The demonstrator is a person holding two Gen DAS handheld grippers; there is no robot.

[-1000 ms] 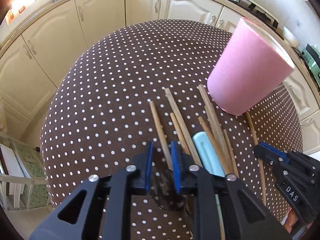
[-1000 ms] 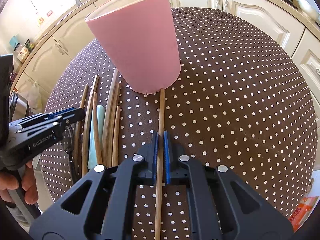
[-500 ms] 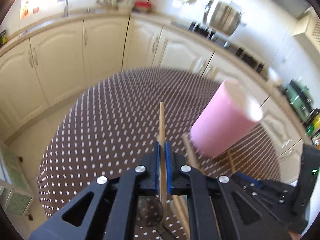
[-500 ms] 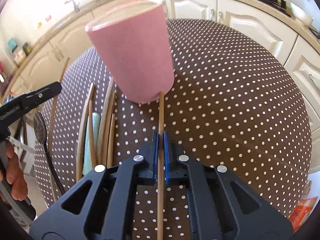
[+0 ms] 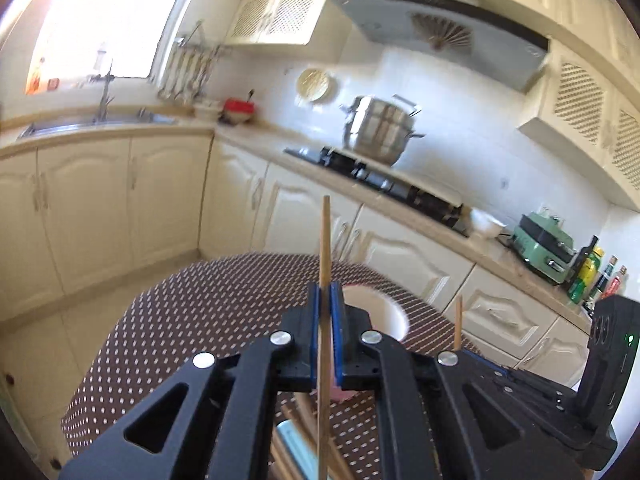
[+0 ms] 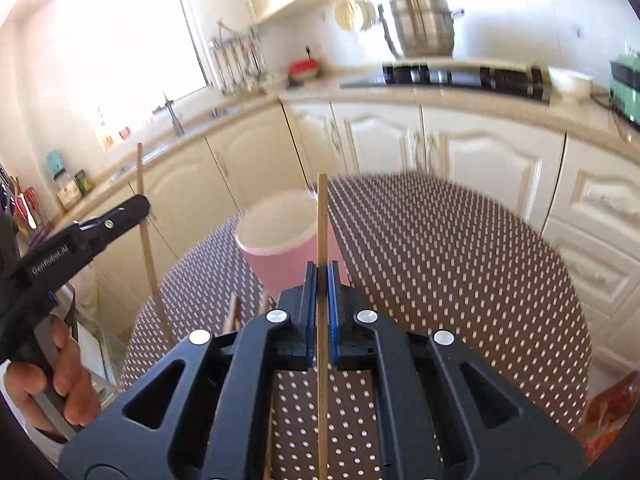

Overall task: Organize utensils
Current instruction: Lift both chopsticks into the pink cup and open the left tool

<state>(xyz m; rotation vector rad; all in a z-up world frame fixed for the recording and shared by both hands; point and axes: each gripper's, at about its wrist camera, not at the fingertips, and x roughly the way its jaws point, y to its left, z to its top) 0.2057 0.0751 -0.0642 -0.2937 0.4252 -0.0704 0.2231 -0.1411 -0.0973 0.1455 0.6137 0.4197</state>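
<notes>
The round table (image 6: 460, 264), covered by a brown cloth with white dots, is the reference landmark; its near edge is cut off behind the gripper bodies in both wrist views, and its dots are smeared by motion blur. Behind the table runs a row of cream cabinets (image 5: 120, 200), whose counter carries a steel pot (image 5: 378, 130) on a dark hob; small items on that counter are too blurred to identify. On the table stands the pink cup (image 6: 286, 240), upright with its mouth open; in the left wrist view only part of its white interior (image 5: 376, 312) shows, the rest being hidden behind the fingers. The left gripper (image 5: 327, 292) is raised above the table with its blue pads pressed together on a wooden chopstick (image 5: 325, 240), which points upward in front of the cabinets. The right gripper (image 6: 320, 272) likewise pinches a second wooden chopstick (image 6: 322, 220), whose tip crosses the cup rim in the view; its lower end is cut off by the picture edge. A person's hand (image 6: 52, 380) holds the left gripper's handle at the table's left side. Further wooden utensils (image 5: 304, 436) lie on the table beside the cup base, mostly hidden beneath the gripper frames, so their number cannot be determined.
</notes>
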